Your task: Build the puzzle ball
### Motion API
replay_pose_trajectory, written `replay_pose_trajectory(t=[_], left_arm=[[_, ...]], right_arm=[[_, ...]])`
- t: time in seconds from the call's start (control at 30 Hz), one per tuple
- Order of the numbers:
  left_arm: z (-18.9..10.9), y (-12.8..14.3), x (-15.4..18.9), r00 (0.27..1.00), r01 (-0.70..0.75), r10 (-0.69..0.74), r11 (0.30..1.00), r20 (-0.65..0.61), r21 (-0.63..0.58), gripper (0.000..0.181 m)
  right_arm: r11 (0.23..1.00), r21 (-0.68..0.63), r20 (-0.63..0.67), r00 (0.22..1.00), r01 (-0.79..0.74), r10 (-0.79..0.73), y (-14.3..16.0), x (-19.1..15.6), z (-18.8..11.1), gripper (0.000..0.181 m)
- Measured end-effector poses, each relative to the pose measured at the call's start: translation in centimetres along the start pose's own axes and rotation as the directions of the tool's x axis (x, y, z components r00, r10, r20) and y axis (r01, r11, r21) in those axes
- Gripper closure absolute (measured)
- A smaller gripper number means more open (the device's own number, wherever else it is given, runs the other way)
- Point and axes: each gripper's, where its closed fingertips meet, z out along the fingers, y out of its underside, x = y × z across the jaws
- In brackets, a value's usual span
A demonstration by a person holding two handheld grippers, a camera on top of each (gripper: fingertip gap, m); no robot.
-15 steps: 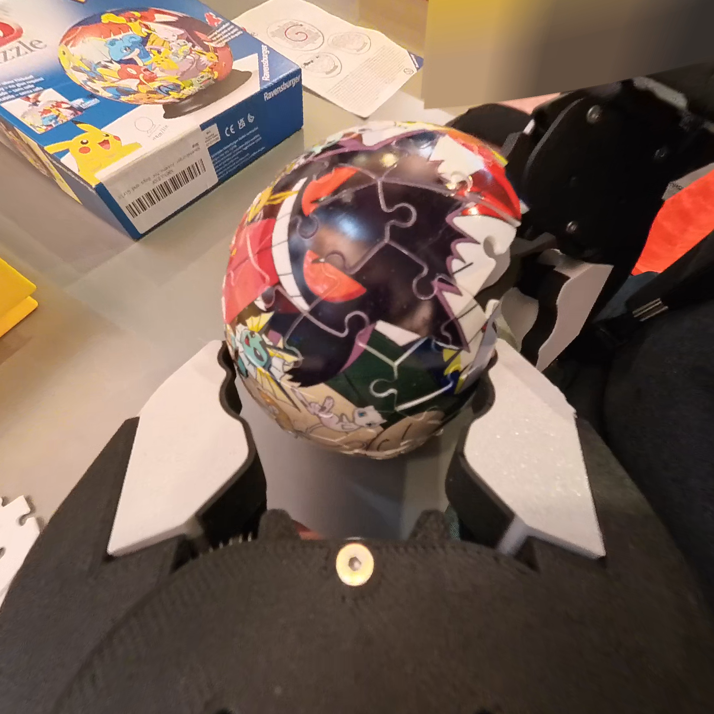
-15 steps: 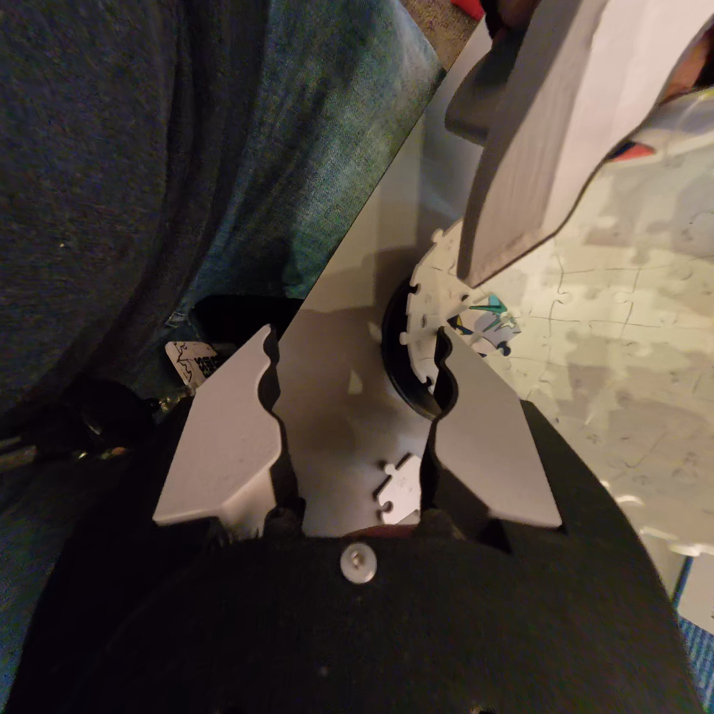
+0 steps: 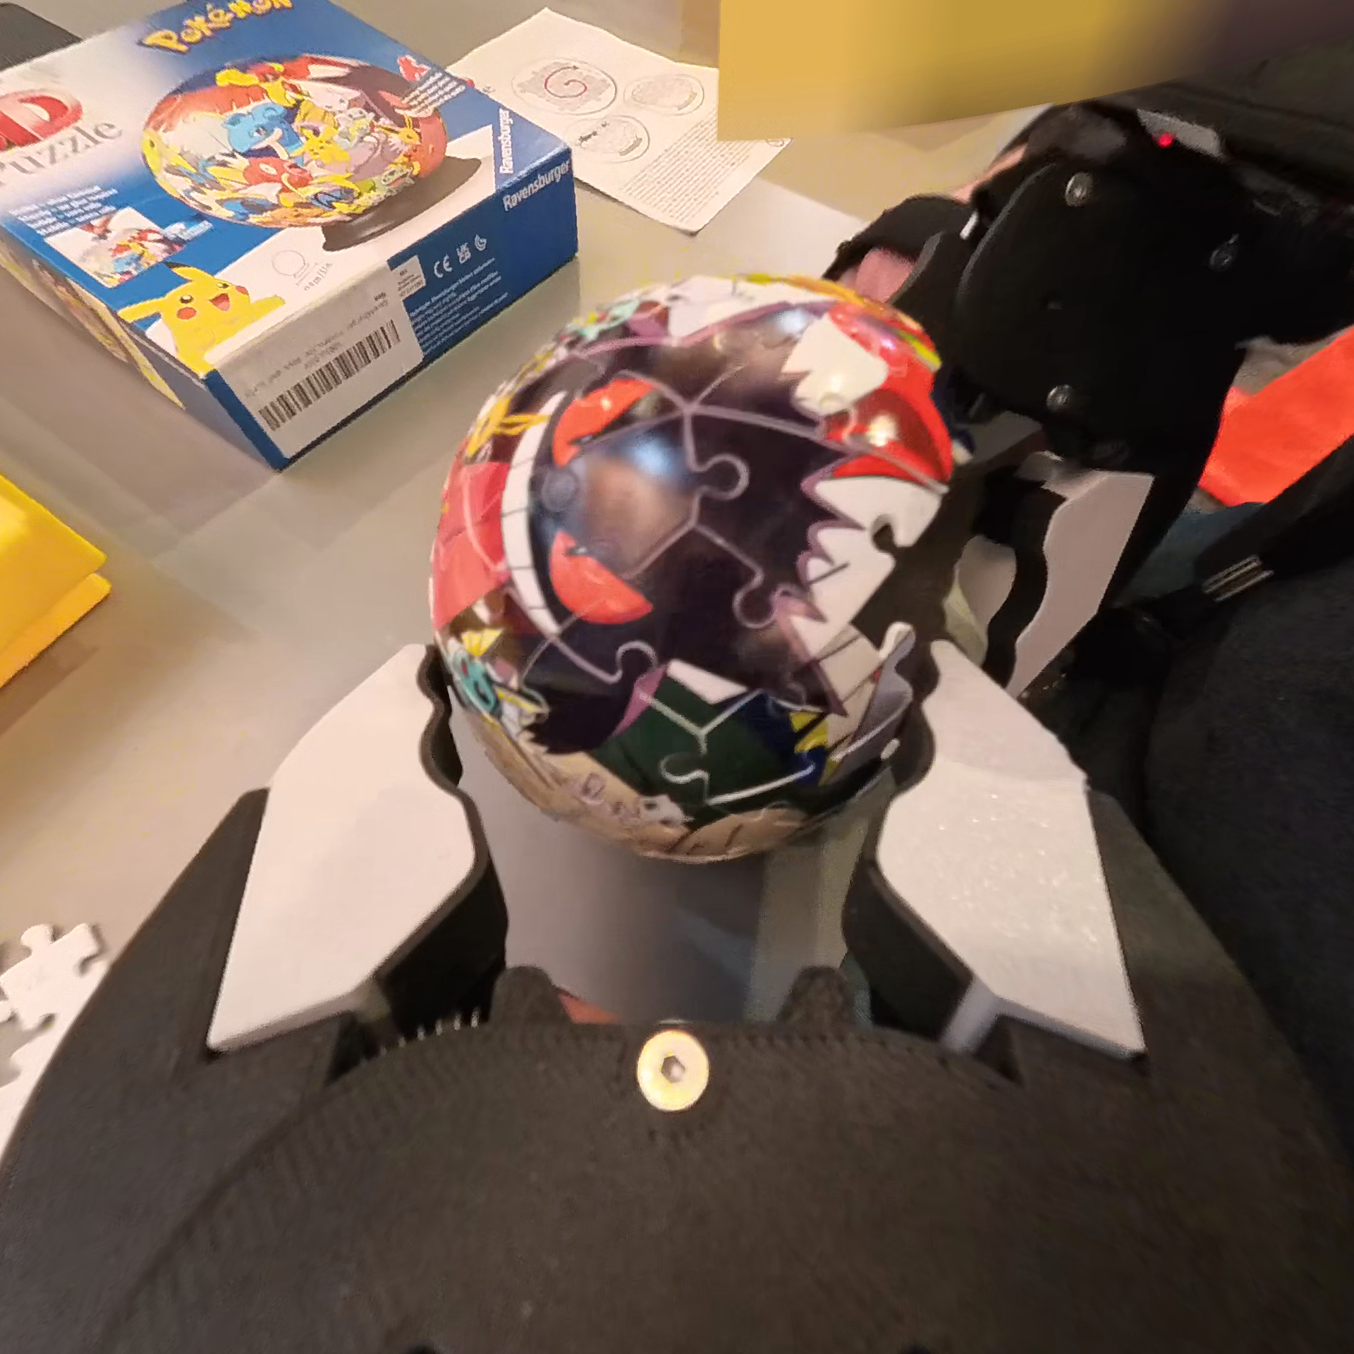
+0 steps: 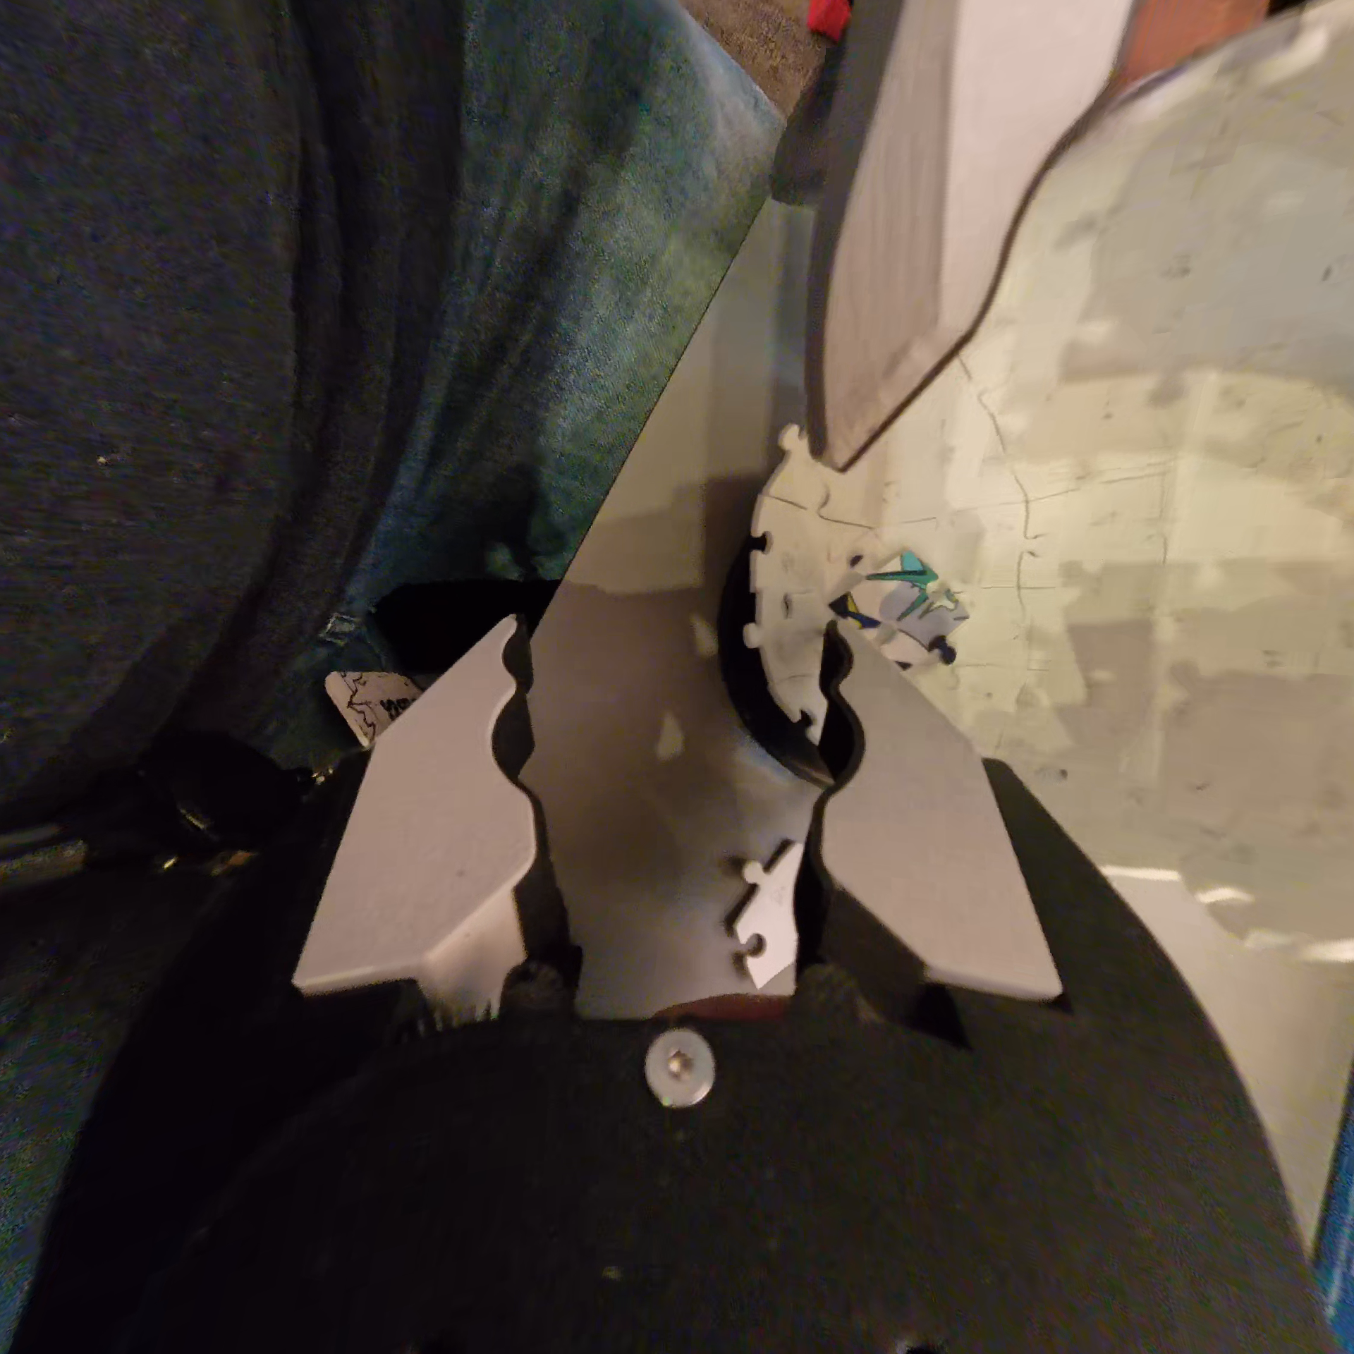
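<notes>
The puzzle ball (image 3: 681, 564) sits mid-frame, clasped low between the left gripper (image 3: 678, 703) fingers; the right gripper (image 4: 678, 645) gapes empty beside its open edge. Looks light, glossy, hollow, likely to pop apart, so hold gently across the widest part

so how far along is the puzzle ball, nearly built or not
Mostly built: the puzzle ball shows a closed patterned shell in the left wrist view. The left gripper clamps it low down. The right gripper is open at a jagged unfinished edge. A loose piece lies on the table, not yet fitted.
</notes>
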Motion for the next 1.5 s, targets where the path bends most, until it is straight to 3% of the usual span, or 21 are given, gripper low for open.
replay_pose_trajectory(t=[0.53, 0.67, 0.83, 1.07, 1.17, 1.33, 1.5], left_arm=[[-0.5, 0.2, -0.3, 0.989, 0.026, -0.025, 1.0, 0.144, -0.007, 0.08], [-1.1, 0.2, -1.1, 0.975, 0.047, -0.045, 0.999, 0.219, -0.004, 0.094], [-1.8, 0.4, -1.8, 0.953, 0.055, -0.047, 0.998, 0.298, -0.019, 0.099], [-2.1, 1.6, -1.1, 0.915, 0.174, -0.159, 0.985, 0.371, -0.007, 0.096], [-1.9, 2.8, -1.1, 0.891, 0.203, -0.163, 0.978, 0.425, -0.052, 0.099], [-1.8, 4.0, -1.3, 0.841, 0.319, -0.269, 0.947, 0.469, -0.028, 0.105], [-1.4, 4.9, -0.8, 0.821, 0.429, -0.377, 0.903, 0.429, -0.028, 0.114]], right_arm=[[1.0, -0.004, -0.075, 0.997, 0.009, -0.009, -0.2, 0.3, -0.6, 0.124], [1.0, -0.029, -0.118, 0.993, 0.005, -0.009, -0.3, 0.9, -0.3, 0.13], [0.999, -0.052, -0.224, 0.974, 0.013, -0.025, -0.4, 2.2, -0.1, 0.151], [0.985, -0.123, -0.379, 0.911, 0.124, -0.162, -0.5, 3.3, -0.1, 0.17], [0.977, -0.145, -0.416, 0.887, 0.155, -0.203, -0.5, 3.4, 0.0, 0.172], [0.965, -0.186, -0.467, 0.848, 0.183, -0.251, -0.9, 3.6, 0.2, 0.177], [0.951, -0.235, -0.515, 0.804, 0.201, -0.297, -1.5, 4.0, 0.8, 0.177]])
